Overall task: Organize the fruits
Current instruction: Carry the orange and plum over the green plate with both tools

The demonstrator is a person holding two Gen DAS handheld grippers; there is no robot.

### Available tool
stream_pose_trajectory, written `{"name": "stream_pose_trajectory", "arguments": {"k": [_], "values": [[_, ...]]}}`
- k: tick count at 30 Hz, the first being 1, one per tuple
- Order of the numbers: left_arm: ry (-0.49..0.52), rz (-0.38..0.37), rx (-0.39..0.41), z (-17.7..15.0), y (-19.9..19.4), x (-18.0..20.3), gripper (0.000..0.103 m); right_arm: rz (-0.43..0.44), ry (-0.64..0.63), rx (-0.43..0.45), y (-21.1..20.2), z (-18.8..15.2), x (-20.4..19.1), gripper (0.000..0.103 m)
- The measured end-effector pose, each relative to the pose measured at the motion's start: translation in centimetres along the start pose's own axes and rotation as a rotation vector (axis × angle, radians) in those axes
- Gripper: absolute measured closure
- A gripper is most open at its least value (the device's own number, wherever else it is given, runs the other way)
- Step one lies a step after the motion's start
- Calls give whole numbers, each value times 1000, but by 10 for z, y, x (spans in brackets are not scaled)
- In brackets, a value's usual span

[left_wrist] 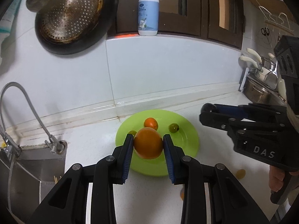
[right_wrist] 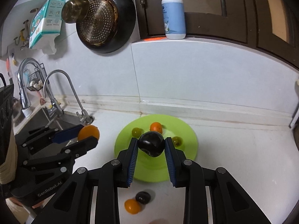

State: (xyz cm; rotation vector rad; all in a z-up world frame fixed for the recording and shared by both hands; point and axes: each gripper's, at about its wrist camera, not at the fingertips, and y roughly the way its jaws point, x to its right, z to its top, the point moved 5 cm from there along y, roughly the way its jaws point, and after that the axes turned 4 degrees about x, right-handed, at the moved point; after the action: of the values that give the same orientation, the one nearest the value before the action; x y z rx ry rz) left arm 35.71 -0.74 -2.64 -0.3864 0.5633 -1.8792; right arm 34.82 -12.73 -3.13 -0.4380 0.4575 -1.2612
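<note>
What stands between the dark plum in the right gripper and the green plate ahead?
Nothing visible does. The right gripper holds the dark plum with open counter between it and the green plate. Three small fruits sit toward the plate's back; its near half is bare. The left gripper, holding an orange, is off to the side.

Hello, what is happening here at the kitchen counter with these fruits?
A person holds a gripper in each hand and is sorting fruit onto a green plate. The left gripper is shut on an orange fruit, and the right gripper is shut on a dark round fruit; both hang above the plate. A small orange fruit and two small greenish fruits already lie on the plate. One orange fruit and one dark fruit remain on the counter.
</note>
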Motion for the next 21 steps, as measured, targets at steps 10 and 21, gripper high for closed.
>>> {"name": "stream_pose_trajectory", "arguments": {"k": [10,21], "values": [[-70,-87,-105,7,62,-18,71,19,22,-134,62,5,14,73],[-94,-68,-229,-10,121,-32,71,7,29,-251,122,-8,26,73]]}}
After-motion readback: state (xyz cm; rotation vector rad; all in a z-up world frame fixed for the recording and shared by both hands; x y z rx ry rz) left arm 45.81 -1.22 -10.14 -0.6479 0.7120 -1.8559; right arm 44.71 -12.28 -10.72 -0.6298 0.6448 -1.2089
